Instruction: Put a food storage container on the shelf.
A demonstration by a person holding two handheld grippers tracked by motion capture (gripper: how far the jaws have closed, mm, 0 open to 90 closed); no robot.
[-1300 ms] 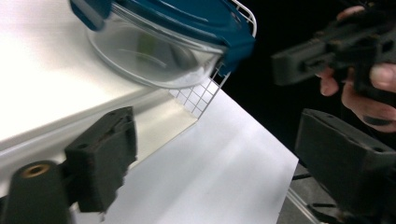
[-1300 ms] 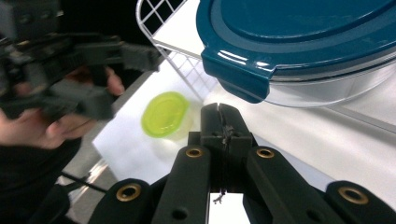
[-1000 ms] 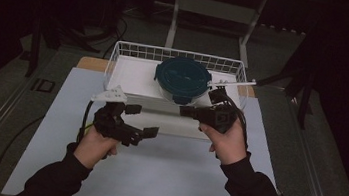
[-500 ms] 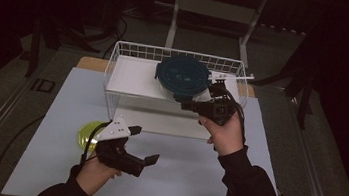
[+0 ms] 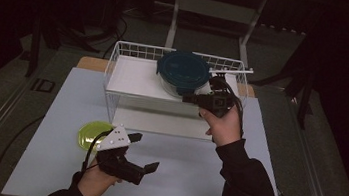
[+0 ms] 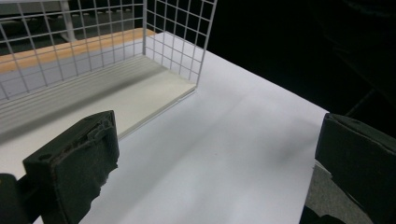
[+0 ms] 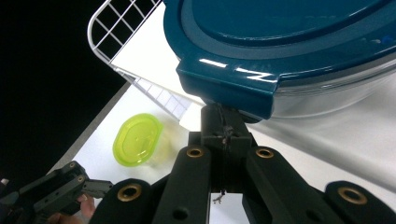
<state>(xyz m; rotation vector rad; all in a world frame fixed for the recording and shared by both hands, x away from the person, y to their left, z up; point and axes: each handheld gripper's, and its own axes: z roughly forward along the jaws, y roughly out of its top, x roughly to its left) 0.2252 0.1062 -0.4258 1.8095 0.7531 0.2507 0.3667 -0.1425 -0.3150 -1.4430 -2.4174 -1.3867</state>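
A round glass container with a teal lid (image 5: 184, 71) stands on the upper shelf of a white wire rack (image 5: 130, 75). My right gripper (image 5: 187, 98) is shut, with nothing between its jaws. In the right gripper view its tips (image 7: 224, 122) sit just under the tab of the teal lid (image 7: 280, 42); I cannot tell whether they touch it. My left gripper (image 5: 145, 151) hovers low over the white mat near the front edge, jaws wide open and empty. A yellow-green oval lid (image 5: 91, 135) lies on the mat just left of it.
The rack's wire wall (image 6: 177, 42) and lower board (image 6: 116, 102) lie ahead of the left gripper's pads (image 6: 74, 163). The white mat (image 5: 192, 186) covers the table. The yellow-green lid (image 7: 137, 139) and the left gripper (image 7: 70, 189) lie far below the shelf.
The left gripper has drawn back from the rack toward the person and sunk lower, uncovering the yellow-green lid. The right gripper has edged slightly toward the container, still shut.
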